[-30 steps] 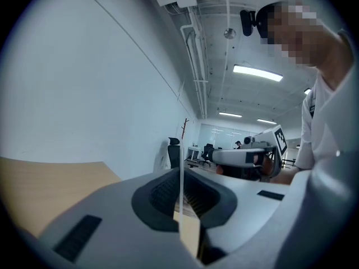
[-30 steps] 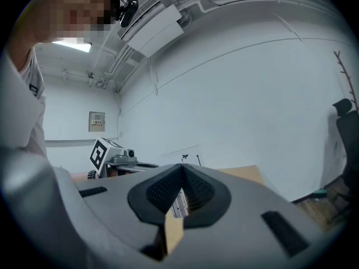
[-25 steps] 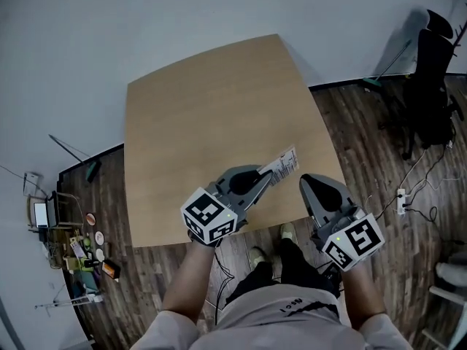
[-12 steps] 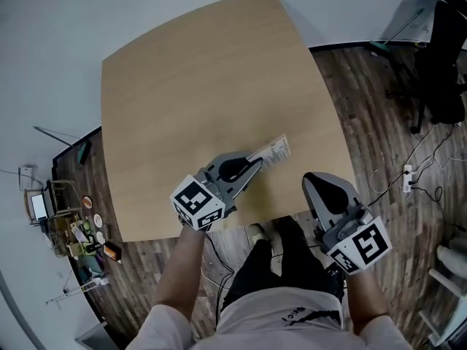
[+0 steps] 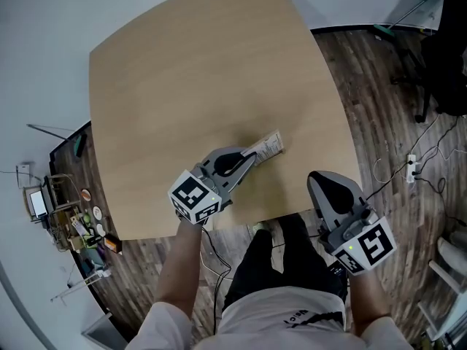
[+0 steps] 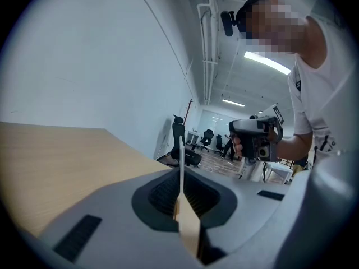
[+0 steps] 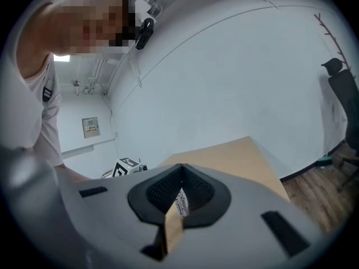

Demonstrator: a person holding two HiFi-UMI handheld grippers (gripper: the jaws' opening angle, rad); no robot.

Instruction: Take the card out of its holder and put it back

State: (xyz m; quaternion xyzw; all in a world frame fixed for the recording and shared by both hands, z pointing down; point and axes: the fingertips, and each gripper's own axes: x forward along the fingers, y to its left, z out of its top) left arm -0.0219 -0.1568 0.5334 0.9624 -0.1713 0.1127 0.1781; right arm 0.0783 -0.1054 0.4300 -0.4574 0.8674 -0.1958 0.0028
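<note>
White, printed and narrow, the card [image 5: 268, 145] sits over the table [image 5: 182, 86], near that table's front edge and right of its middle. One end is nipped in the left gripper [image 5: 250, 159]. That gripper's own view shows it edge-on as a thin pale line, with the two jaws clamped flat against it. I can't tell from here whether a clear holder is round the card.

Now the line that matters. The card's long axis runs straight on from the left gripper's jaws, slanting away from the person toward the table's far right side. The free end hangs out past the fingertips, low over the tabletop; touching or just clear, I can't say.

Out wide, the right gripper [image 5: 319, 181] is off the table altogether, beyond the front edge and over the wooden floor [image 5: 379, 122]. Its jaws are pressed together with nothing between them. Through the gap below its tips the card shows as a small printed patch, well apart.

So the left is the holding hand. My read is that the right must cross in over the table's front edge and meet that free end along the card's slanted line. It has some way to travel, and it needs to part its jaws first.
</note>
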